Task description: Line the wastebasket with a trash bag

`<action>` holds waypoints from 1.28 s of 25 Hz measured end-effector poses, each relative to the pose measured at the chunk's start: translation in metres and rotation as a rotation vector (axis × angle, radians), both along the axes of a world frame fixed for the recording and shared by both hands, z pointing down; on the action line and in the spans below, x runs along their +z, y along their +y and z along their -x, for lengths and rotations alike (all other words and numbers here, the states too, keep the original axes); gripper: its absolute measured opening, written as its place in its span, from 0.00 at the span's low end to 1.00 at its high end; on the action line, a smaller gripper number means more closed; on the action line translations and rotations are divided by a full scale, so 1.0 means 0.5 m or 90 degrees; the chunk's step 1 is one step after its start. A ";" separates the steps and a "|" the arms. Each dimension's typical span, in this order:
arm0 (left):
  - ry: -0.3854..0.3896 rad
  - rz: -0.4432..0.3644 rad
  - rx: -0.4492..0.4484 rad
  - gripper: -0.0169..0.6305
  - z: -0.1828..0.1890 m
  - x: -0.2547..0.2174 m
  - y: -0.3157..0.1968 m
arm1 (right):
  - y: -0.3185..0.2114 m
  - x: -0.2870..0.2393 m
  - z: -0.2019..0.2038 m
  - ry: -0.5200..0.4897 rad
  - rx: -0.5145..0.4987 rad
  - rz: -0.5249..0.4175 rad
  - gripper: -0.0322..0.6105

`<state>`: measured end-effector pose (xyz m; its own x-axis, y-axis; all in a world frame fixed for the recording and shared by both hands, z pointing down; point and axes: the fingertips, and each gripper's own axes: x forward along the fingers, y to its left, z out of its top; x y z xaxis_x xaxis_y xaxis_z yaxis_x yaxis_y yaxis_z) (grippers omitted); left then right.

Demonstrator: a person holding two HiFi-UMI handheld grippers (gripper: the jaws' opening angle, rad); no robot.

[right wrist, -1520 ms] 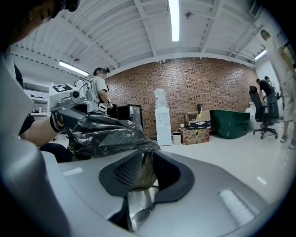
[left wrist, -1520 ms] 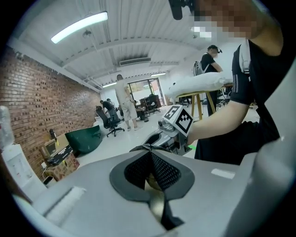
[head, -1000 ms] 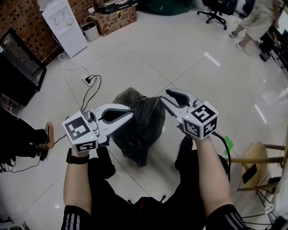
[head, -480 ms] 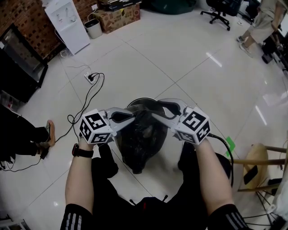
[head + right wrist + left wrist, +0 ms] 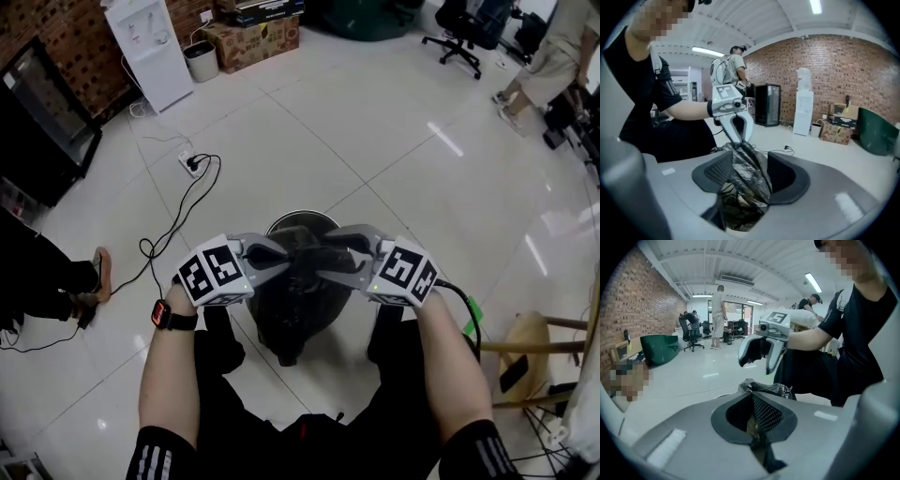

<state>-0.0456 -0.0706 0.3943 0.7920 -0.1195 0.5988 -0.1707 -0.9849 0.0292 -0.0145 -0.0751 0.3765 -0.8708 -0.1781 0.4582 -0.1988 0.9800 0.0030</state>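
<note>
Lower than 1 s ago, at wastebasket (image 5: 302,221): L tool (image 5: 284,257) pinching trash bag (image 5: 291,314), R tool (image 5: 325,253) just spread w/ bag film between, glossy tile floor (image 5: 375,141)

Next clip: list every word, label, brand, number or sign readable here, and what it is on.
No text in these views can be read.
Cardboard box: printing too small to read.
Left marker cube and right marker cube: black-and-white square patterns only, no letters or numbers.
Watch: display too small to read.
</note>
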 end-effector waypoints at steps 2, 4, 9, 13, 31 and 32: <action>-0.016 -0.043 -0.026 0.03 0.007 -0.009 -0.024 | 0.041 -0.006 0.029 0.031 -0.055 -0.015 0.41; -0.026 -0.075 -0.047 0.03 0.020 -0.021 -0.045 | 0.087 -0.012 0.058 0.030 -0.092 -0.007 0.37; -0.055 -0.105 -0.087 0.03 0.058 -0.031 -0.077 | 0.084 0.025 0.115 -0.018 0.002 0.031 0.37; -0.099 -0.128 -0.128 0.03 0.080 -0.019 -0.101 | 0.025 0.095 0.135 0.004 0.103 0.075 0.40; -0.263 -0.110 -0.164 0.03 0.104 0.098 -0.136 | -0.064 0.373 0.239 0.210 0.121 0.060 0.06; -0.267 -0.112 -0.166 0.03 0.105 0.099 -0.139 | -0.070 0.374 0.231 0.221 0.120 0.044 0.06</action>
<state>-0.0981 -0.1403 0.4439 0.4188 -0.4078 0.8113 -0.3726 -0.8920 -0.2560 -0.1298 -0.1102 0.5635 -0.6165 -0.2788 0.7364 -0.3744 0.9265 0.0373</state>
